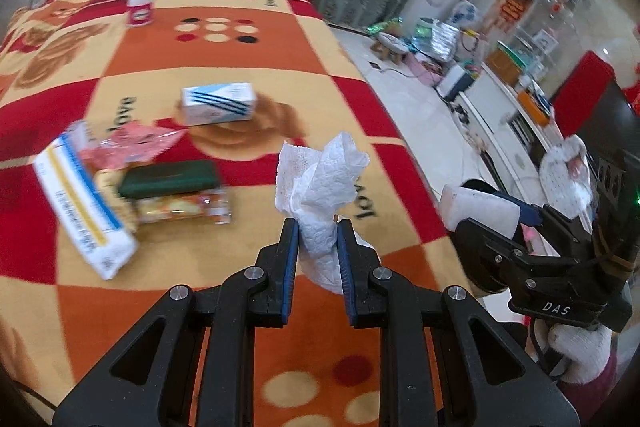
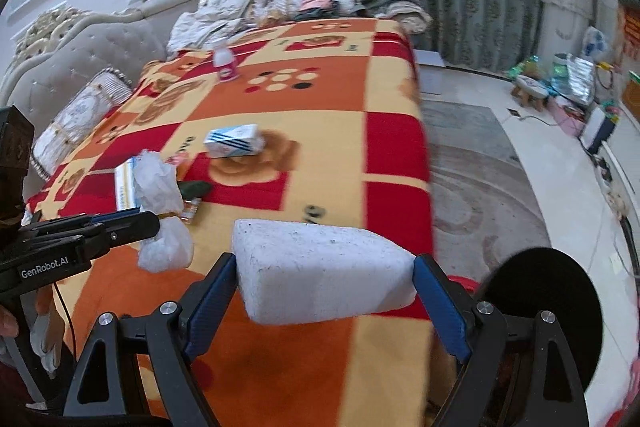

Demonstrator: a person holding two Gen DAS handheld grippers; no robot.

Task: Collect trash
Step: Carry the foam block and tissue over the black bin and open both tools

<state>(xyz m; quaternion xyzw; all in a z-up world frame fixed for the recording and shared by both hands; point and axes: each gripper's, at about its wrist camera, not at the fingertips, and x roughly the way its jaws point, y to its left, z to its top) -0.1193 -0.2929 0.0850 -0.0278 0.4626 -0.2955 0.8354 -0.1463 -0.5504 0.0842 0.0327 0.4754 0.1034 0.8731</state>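
Note:
A crumpled white tissue (image 1: 320, 183) sticks up between the blue pads of my left gripper (image 1: 318, 239), which is shut on it above the patterned blanket. My right gripper (image 2: 324, 275) has its jaws set wide, with the pads pressed on both ends of a white foam block (image 2: 320, 267). From the right wrist camera, the left gripper (image 2: 160, 223) with its tissue (image 2: 158, 183) hangs to the left of the block. A blue-and-white carton (image 1: 218, 103), a long white packet (image 1: 84, 211), a pink wrapper (image 1: 132, 143), a green pack (image 1: 170, 179) and a clear snack pack (image 1: 184, 207) lie on the blanket.
A white bottle (image 1: 140, 1) stands far back on the red, orange and cream blanket (image 2: 320, 99). A dark round object (image 2: 544, 311) sits low right, past the blanket's edge. Beyond it are a rug (image 2: 480, 179), floor clutter (image 2: 560, 87), curtains and a sofa (image 2: 80, 67).

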